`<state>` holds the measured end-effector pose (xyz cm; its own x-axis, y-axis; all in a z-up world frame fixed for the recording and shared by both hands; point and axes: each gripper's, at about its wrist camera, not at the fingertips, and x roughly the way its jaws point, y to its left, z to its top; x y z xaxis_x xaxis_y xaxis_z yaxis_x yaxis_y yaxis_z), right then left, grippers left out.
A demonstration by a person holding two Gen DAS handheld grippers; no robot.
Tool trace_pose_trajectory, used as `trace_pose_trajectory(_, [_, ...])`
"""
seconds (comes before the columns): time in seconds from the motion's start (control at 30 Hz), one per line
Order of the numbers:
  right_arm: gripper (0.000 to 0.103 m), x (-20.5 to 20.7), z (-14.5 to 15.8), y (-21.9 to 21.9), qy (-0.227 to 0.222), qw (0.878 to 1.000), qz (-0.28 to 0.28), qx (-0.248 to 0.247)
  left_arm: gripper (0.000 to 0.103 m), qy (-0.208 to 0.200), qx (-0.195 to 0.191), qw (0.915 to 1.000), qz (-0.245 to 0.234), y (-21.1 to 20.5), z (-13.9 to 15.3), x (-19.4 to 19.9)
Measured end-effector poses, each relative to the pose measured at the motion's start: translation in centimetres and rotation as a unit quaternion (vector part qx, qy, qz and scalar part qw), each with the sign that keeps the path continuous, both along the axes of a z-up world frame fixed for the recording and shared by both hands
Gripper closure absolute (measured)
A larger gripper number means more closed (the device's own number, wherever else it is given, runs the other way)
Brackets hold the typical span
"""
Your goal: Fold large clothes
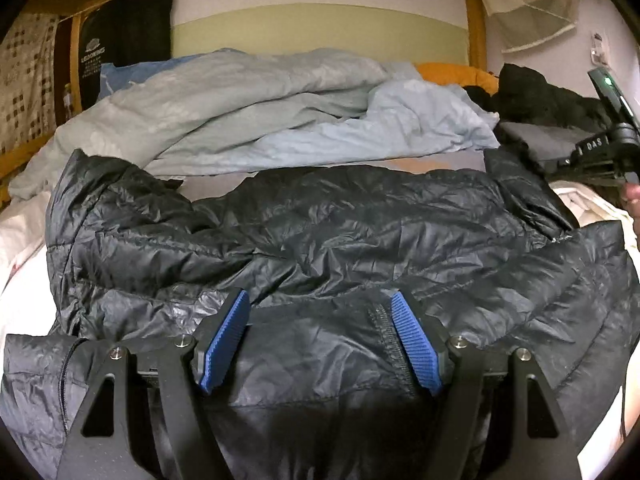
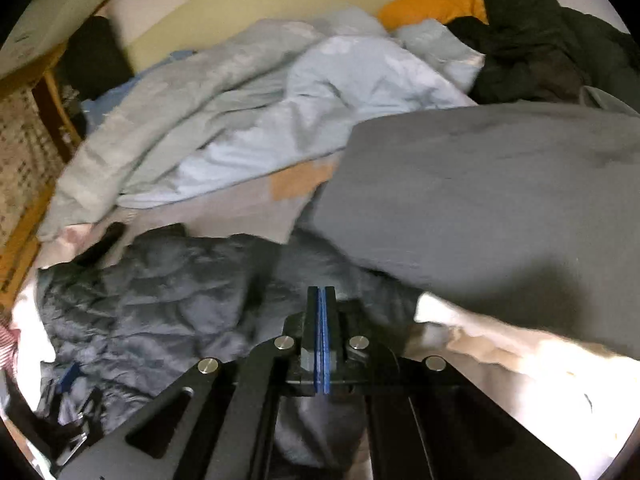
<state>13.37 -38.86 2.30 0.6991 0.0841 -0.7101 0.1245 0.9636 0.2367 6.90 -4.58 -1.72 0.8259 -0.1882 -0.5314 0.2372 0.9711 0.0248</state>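
The black puffer jacket (image 1: 320,232) lies spread across the bed (image 1: 24,264), in front of the pale blue duvet (image 1: 280,120). Left tongs (image 1: 320,340) hover apart over its near hem; right tongs (image 2: 321,336) are pressed together, empty. Folding seems barely begun; next, grip an edge.

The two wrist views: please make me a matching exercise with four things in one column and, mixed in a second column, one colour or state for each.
Things:
1. puffer jacket
2. left gripper
3. right gripper
4. crumpled duvet

Colours or states:
A. shut, pads together, nothing visible between them
B. pale blue-grey, heaped at the back of the bed
C. shiny black, quilted, spread out in front
D. open, blue pads apart over the jacket

Pairs: 1-C, 2-D, 3-A, 4-B
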Motion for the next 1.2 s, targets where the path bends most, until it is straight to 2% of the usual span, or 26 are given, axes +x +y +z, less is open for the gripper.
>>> trace_pose_trajectory(0.07, [0.096,-0.2,-0.4,-1.1,0.006,0.999,-0.042,-0.015,0.029,0.007,-0.004,1.0000,0.000,0.2,-0.3,0.2])
trace_pose_trajectory(0.1, [0.071,-0.3,-0.7,-1.8,0.015,0.999,-0.051,-0.008,0.029,0.012,-0.006,0.9999,0.001,0.2,-0.4,0.4])
trace_pose_trajectory(0.13, [0.031,-0.3,-1.3,-2.6,0.023,0.998,-0.054,0.006,0.028,0.015,-0.006,0.9999,0.001,0.2,-0.5,0.5])
trace_pose_trajectory(0.17, [0.021,-0.2,-2.0,-3.7,0.030,0.997,-0.059,0.030,0.028,0.018,-0.006,0.9998,0.002,0.2,-0.6,0.6])
trace_pose_trajectory(0.23, [0.030,-0.1,-3.2,-5.1,0.045,0.996,-0.064,0.051,0.027,0.022,-0.005,0.9997,0.004,0.2,-0.7,0.7])
trace_pose_trajectory(0.3, [0.033,0.7,-4.1,-6.1,0.046,0.994,-0.044,0.092,0.027,0.024,-0.005,0.9997,0.003,0.2,-0.8,0.7])
trace_pose_trajectory(0.37, [0.041,1.3,-4.8,-6.5,0.047,0.993,-0.041,0.104,0.027,0.024,-0.005,0.9997,0.003,0.2,-0.8,0.7])
trace_pose_trajectory(0.4, [0.053,1.5,-4.9,-6.5,0.042,0.993,-0.035,0.105,0.027,0.024,-0.004,0.9997,0.004,0.2,-0.8,0.7])
trace_pose_trajectory(0.43, [0.072,1.5,-5.0,-6.2,0.036,0.994,-0.021,0.104,0.027,0.024,-0.003,0.9997,0.004,0.1,-0.8,0.8])
trace_pose_trajectory(0.53, [0.091,0.7,-4.5,-4.7,0.014,0.998,0.000,0.069,0.027,0.026,-0.001,0.9997,0.004,0.0,-0.9,0.8])
trace_pose_trajectory(0.57, [0.099,0.5,-4.3,-4.0,0.005,0.997,0.028,0.072,0.027,0.026,-0.001,0.9997,0.003,0.1,-0.9,0.8])
trace_pose_trajectory(0.77, [0.100,-1.0,-1.7,-2.4,-0.029,0.994,0.052,0.087,0.027,0.026,-0.003,0.9997,0.001,0.2,-0.9,0.8])
trace_pose_trajectory(0.93, [0.100,-2.9,1.5,3.0,-0.065,0.983,0.151,0.077,0.027,0.026,-0.002,0.9997,0.002,0.2,-0.9,0.8])
trace_pose_trajectory(1.03, [0.100,-3.3,1.4,7.5,-0.043,0.971,0.220,0.083,0.027,0.024,-0.004,0.9997,0.001,0.2,-0.9,0.7])
trace_pose_trajectory(1.1, [0.100,-3.5,-0.4,10.9,-0.010,0.962,0.263,0.068,0.027,0.019,-0.009,0.9998,0.001,0.4,-0.7,0.5])
trace_pose_trajectory(1.2, [0.100,-3.0,-4.2,13.0,0.043,0.965,0.255,0.037,0.027,0.004,0.001,0.9995,0.031,0.6,-0.4,0.1])
